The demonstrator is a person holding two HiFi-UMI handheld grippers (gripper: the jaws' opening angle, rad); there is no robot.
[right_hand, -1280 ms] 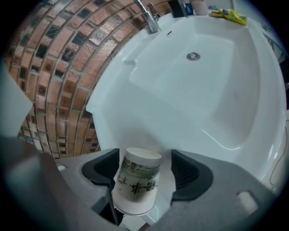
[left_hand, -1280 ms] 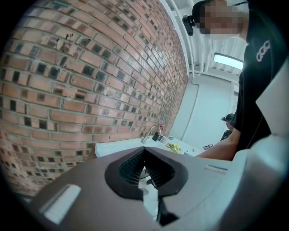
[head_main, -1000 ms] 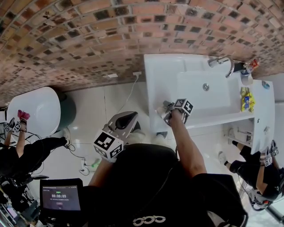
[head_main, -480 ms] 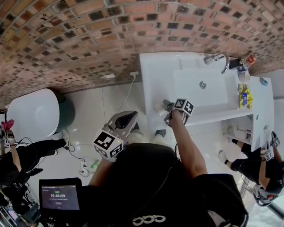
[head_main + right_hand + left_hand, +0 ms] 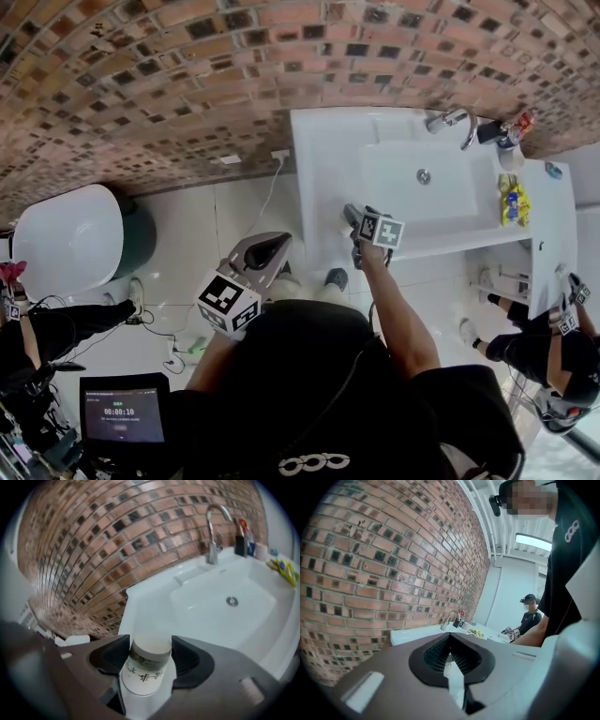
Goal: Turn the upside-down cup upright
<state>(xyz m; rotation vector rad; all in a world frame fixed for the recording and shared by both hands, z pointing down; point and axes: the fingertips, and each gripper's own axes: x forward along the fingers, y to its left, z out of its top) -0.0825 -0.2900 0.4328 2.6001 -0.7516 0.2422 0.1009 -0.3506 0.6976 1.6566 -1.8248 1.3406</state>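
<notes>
A small screen (image 5: 122,412) at the lower left of the head view shows a timer reading 00:00:10 (the smaller line beneath it is too fine to read). The cup (image 5: 145,665) bears dark brush-style characters that cannot be made out. The person's black shirt (image 5: 281,375) carries a white looped logo (image 5: 314,462) resembling "ooo".

In the head view, the counter (image 5: 319,159) stands against the brick wall (image 5: 187,84), with the faucet (image 5: 450,120) at the basin's (image 5: 422,187) 1 o'clock and a packet (image 5: 512,202) at its 3 o'clock. The cup (image 5: 146,665) sits between the right gripper's (image 5: 356,222) jaws over the counter, at the basin's 8 o'clock. The left gripper (image 5: 267,248) hangs off the counter over the floor (image 5: 187,244), at the right gripper's 8 o'clock.
</notes>
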